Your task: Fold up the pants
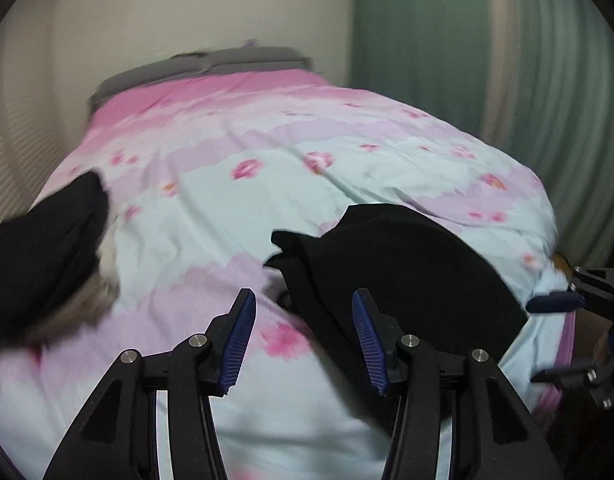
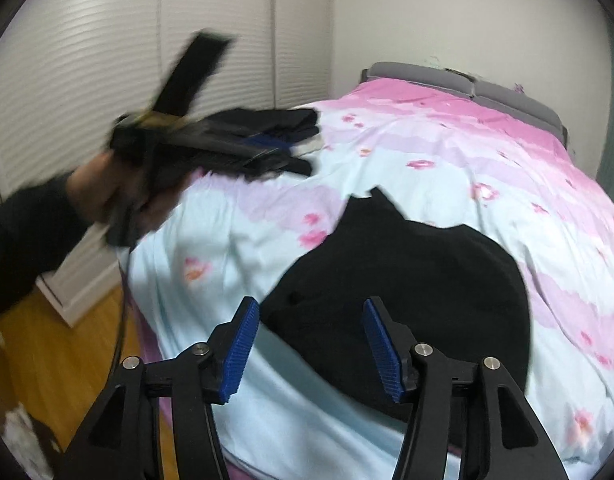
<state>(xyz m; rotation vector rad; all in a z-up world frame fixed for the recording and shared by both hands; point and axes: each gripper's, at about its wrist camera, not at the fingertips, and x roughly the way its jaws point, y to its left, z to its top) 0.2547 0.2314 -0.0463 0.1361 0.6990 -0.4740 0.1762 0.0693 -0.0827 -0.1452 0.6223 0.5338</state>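
Black pants (image 1: pixel 403 276) lie in a loosely folded heap on the pink and pale blue floral bed cover (image 1: pixel 235 208); they also show in the right wrist view (image 2: pixel 407 292). My left gripper (image 1: pixel 303 340) is open and empty, just in front of the heap's left edge; it shows blurred at the left of the right wrist view (image 2: pixel 263 148). My right gripper (image 2: pixel 311 348) is open and empty, just in front of the heap's near edge. Its fingertip (image 1: pixel 555 304) shows at the right of the left wrist view.
A second pile of dark folded clothes (image 1: pixel 47 248) lies on the bed's left side, also in the right wrist view (image 2: pixel 275 120). White louvred closet doors (image 2: pixel 87 60) stand left of the bed. A green curtain (image 1: pixel 507 80) hangs right. Wooden floor (image 2: pixel 59 344) lies beside the bed.
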